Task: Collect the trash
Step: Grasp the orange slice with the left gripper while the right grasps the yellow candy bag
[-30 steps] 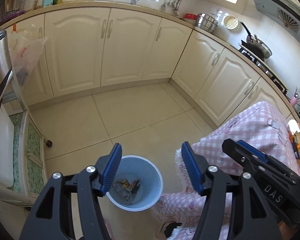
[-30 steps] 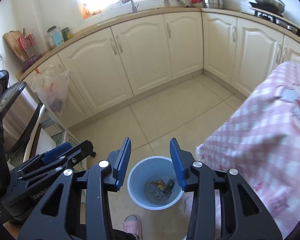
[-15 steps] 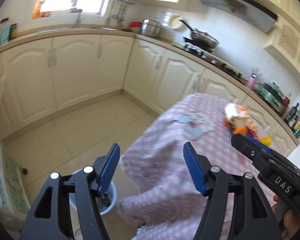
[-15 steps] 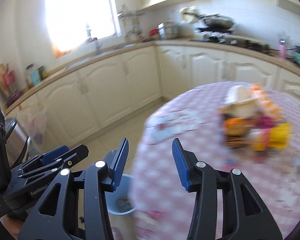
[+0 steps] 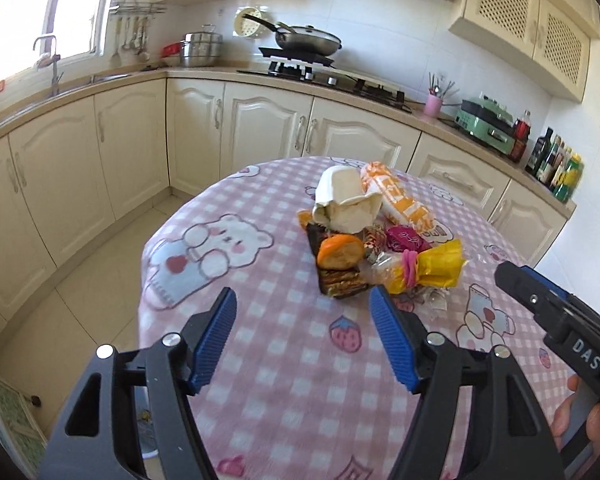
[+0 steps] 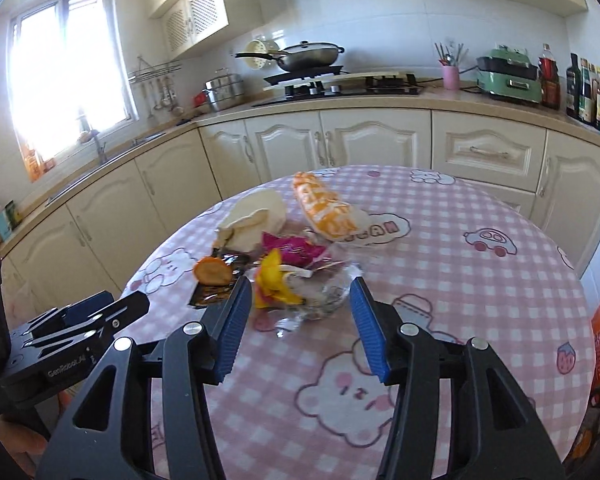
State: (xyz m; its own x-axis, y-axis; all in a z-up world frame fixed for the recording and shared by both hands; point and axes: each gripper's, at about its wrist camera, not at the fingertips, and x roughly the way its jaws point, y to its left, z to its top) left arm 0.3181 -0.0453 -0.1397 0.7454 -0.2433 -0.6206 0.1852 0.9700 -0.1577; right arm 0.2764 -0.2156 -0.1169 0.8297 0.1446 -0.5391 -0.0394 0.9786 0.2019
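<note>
Both grippers were held above a round table (image 5: 284,392) covered by a pink checked cloth printed with bears and strawberries. The left gripper (image 5: 303,334) was seen with its blue pads spread wide, nothing between them. The right gripper (image 6: 298,322) was likewise spread wide and empty, its tip also visible at about four o'clock in the left wrist view.

The trash pile (image 5: 374,236) lay near the middle of the table, at roughly twelve to one o'clock from the left gripper. In it a cream paper cup (image 5: 346,200) was seen lying on its side, touching an orange-and-white wrapper (image 5: 400,198) at its three o'clock. Below them an orange peel (image 5: 339,254) rested on a dark wrapper (image 5: 342,282), with a magenta wrapper (image 5: 406,238) and a yellow wrapper (image 5: 432,268) just beside at three o'clock. Crumpled clear plastic (image 6: 324,296) was seen in the right wrist view at twelve o'clock, just beyond and between the right gripper's pads; whether it was touched by them could not be told.

Cream cabinets (image 5: 132,152) ran behind the table, with a frying pan (image 6: 308,56) on the stove at twelve o'clock and a pink utensil cup (image 6: 451,77) at one o'clock.
</note>
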